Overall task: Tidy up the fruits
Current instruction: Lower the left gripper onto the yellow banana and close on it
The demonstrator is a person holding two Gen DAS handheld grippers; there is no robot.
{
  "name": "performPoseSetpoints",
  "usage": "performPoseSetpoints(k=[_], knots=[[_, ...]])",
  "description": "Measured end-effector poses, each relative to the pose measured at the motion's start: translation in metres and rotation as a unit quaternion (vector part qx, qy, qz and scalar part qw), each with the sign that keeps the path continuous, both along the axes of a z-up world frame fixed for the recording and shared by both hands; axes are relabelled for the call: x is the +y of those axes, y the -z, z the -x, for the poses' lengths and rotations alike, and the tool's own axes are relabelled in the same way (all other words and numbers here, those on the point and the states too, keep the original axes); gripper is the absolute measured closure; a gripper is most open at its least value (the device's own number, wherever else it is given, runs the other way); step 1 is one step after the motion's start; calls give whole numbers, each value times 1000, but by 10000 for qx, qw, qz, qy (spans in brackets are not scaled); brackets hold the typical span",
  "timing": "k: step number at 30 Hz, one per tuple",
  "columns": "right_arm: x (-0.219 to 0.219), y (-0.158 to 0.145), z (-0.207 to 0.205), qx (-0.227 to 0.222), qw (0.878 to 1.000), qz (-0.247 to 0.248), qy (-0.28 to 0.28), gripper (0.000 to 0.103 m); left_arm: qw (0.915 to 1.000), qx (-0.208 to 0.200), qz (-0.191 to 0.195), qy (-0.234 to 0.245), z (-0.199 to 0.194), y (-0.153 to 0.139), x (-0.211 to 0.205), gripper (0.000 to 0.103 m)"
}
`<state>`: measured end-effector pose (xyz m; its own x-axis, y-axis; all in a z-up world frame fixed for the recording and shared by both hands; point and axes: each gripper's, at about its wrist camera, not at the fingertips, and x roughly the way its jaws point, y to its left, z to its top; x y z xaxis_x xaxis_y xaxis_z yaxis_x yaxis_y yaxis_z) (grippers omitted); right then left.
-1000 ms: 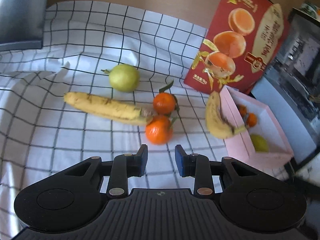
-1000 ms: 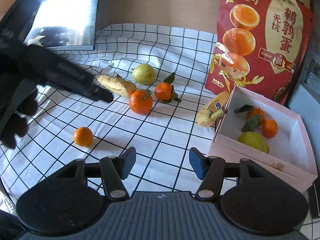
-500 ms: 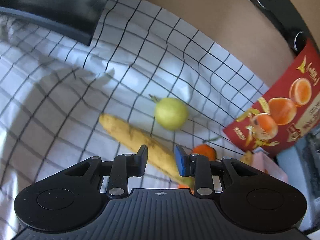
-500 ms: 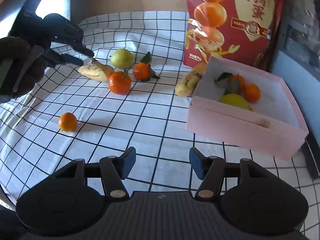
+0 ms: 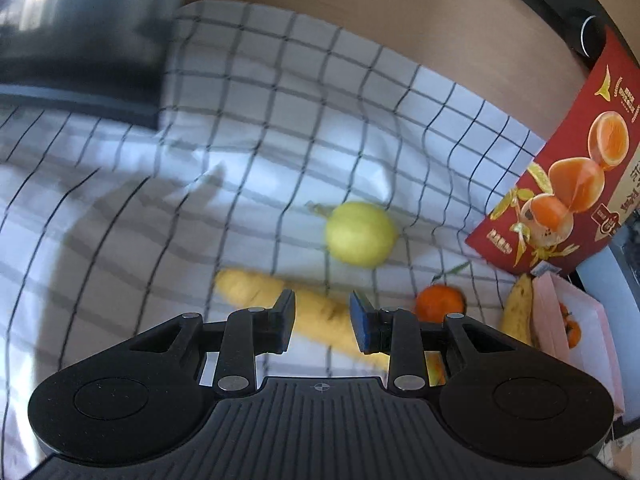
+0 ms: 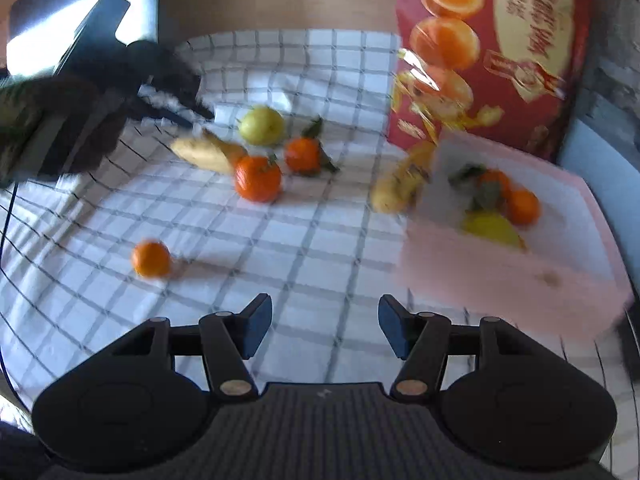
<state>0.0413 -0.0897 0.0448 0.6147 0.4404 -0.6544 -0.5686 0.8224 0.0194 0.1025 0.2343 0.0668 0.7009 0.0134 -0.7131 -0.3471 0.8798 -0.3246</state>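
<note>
On the checked cloth lie a long banana (image 5: 316, 312) (image 6: 206, 152), a green pear (image 5: 360, 234) (image 6: 262, 125), a leafy tangerine (image 5: 440, 303) (image 6: 303, 155), a bigger tangerine (image 6: 258, 178) and a small one (image 6: 151, 259) apart at the left. A second banana (image 5: 518, 312) (image 6: 400, 184) leans on the pink box (image 5: 576, 320) (image 6: 508, 280), which holds tangerines and a pear. My left gripper (image 5: 322, 320) is open just above the long banana; it also shows in the right wrist view (image 6: 192, 114). My right gripper (image 6: 325, 330) is open and empty over bare cloth.
A red egg carton (image 5: 568, 184) (image 6: 488, 40) stands behind the pink box. A dark laptop-like slab (image 5: 80, 48) lies at the cloth's back left. The brown table (image 5: 400, 16) runs beyond the cloth.
My left gripper has moved left and down over the long banana. My right gripper view has swung slightly, blurred; the fruits have not moved.
</note>
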Motion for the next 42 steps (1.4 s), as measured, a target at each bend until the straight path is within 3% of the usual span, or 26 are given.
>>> performPoseSetpoints(k=[4, 6, 8, 11, 15, 18, 20, 21, 27, 33, 37, 39, 42], knots=[[41, -17, -34, -266, 9990, -105, -346, 44, 9997, -75, 162, -174, 37, 4, 12, 69], [60, -37, -56, -280, 9973, -394, -555, 44, 9993, -82, 281, -218, 58, 8, 17, 69], [78, -59, -89, 92, 9931, -792, -863, 44, 9988, -58, 430, -236, 77, 14, 19, 69], [119, -67, -140, 979, 9820, -780, -1414, 44, 9971, -23, 698, -288, 100, 27, 21, 69], [179, -36, -192, 1652, 9744, 5, -1526, 44, 9953, -82, 927, -284, 127, 38, 19, 69], [202, -6, -209, 2257, 9618, 327, -1518, 44, 9942, -104, 1021, -325, 142, 44, 22, 69], [209, 4, -208, 2317, 9587, 473, -1581, 47, 9933, -103, 1092, -369, 147, 48, 26, 69], [212, 5, -206, 2351, 9576, 502, -1587, 56, 9928, -112, 1117, -419, 148, 50, 29, 69], [234, -14, -167, 2076, 9568, 685, -1916, 71, 9900, -199, 1232, -661, 148, 49, 41, 69], [240, -30, -127, 2086, 9494, 252, -2332, 71, 9921, -102, 1080, -624, 133, 39, 47, 69], [208, -46, -109, 1391, 9700, 110, -1990, 65, 9885, 86, 1367, -640, 101, 38, 49, 69], [179, -52, -104, 1247, 9773, -52, -1710, 54, 9844, 97, 1595, -735, 81, 39, 52, 69], [134, -46, -93, 1089, 9862, -105, -1244, 52, 9799, 89, 1718, -1010, 47, 39, 56, 69]])
